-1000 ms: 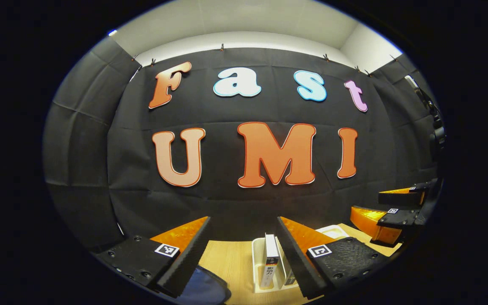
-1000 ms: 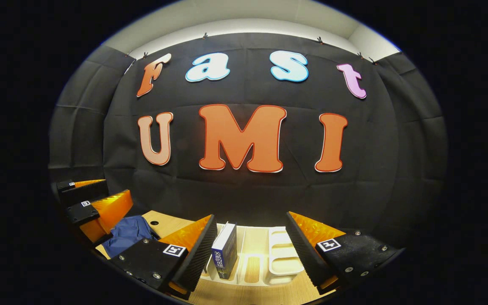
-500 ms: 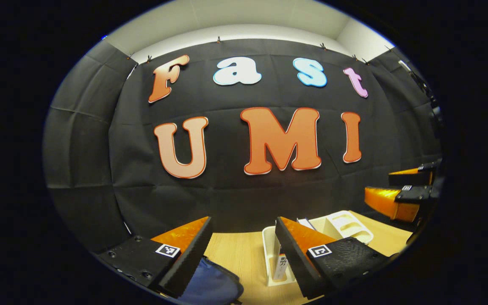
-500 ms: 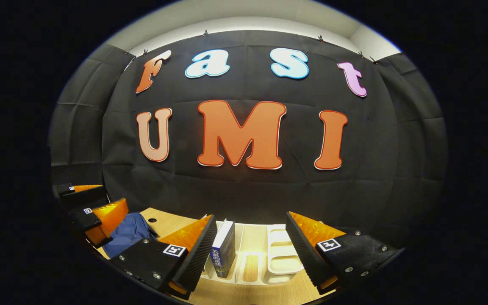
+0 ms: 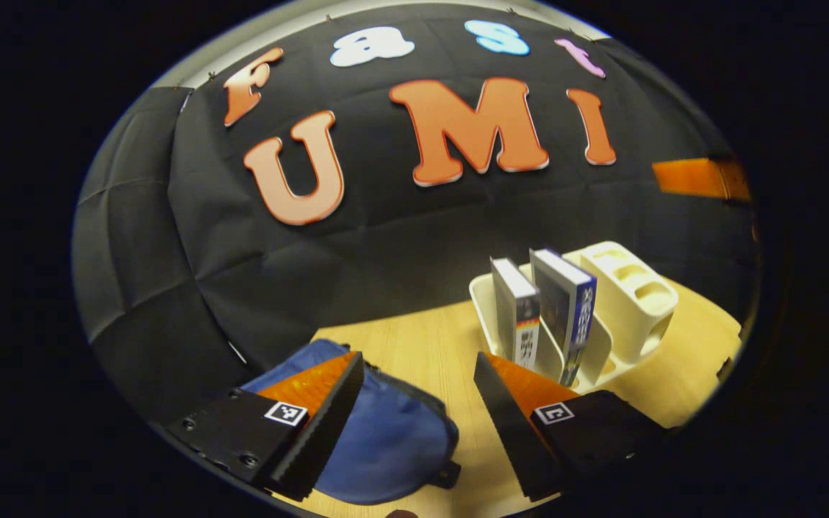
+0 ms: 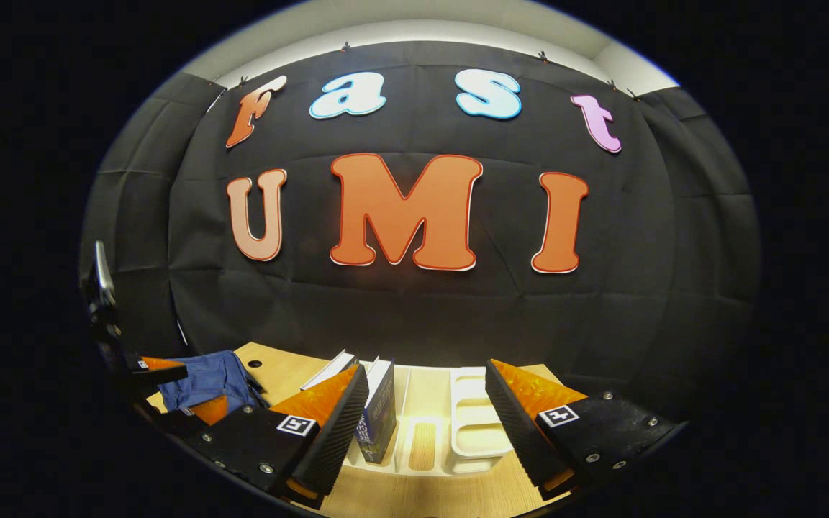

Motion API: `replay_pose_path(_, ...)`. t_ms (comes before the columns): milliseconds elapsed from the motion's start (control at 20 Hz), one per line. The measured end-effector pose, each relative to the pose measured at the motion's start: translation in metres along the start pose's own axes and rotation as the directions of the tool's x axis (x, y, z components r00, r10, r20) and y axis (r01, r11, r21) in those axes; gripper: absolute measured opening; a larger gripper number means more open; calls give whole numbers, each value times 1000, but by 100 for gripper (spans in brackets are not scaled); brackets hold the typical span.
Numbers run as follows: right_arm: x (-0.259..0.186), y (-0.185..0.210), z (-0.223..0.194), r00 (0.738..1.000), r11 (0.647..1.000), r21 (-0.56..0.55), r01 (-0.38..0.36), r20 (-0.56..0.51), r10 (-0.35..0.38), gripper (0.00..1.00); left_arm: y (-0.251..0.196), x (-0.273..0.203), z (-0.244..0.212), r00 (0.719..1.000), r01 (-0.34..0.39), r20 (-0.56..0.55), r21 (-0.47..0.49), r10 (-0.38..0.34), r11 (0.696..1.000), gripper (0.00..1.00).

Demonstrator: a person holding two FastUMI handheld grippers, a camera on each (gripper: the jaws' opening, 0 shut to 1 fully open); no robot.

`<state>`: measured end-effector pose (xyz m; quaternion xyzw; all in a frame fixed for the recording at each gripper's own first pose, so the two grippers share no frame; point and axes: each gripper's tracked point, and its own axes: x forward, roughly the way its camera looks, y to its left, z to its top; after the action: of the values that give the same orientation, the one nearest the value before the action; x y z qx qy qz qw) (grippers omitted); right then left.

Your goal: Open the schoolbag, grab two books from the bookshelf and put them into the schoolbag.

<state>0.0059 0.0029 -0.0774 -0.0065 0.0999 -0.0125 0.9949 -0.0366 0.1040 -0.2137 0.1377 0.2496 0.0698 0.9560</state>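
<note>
The schoolbag, a soft dark-blue fabric bag, now lies right under my left gripper in the left gripper view; a second ago only a corner of it showed beneath my fingers. I have tipped this gripper down and swung it left, off the cream plastic bookshelf rack and over the bag. Its jaws stand wide apart with nothing between them. I take that to mean I am starting on the opening step; the bag looks closed, though I cannot make out its zip. Two upright books, a grey-spined one and a blue-spined one, stand side by side in the rack, well to the right of the bag on the pale wooden tabletop.

In the right gripper view my right gripper has barely shifted: it hangs before the rack, jaws wide and empty, with the blue-spined book just inside its left finger. The bag sits far left, with my other gripper dropped beside it. Black cloth walls close the booth, a white ceiling above.
</note>
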Motion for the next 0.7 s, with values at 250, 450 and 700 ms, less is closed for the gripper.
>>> replay_pose_path(250,1,-8,-12,1000,1000,-14,17,-25,-18,96,-10,13,-49,996,-12,-80,163,25,987,98)
replay_pose_path(450,2,-15,-25,997,999,-29,33,-63,-35,97,-20,22,-102,984,1,-172,316,57,949,98)
replay_pose_path(700,4,-21,-36,995,997,-62,49,-88,-54,97,-17,28,-165,960,15,-261,408,101,913,98)
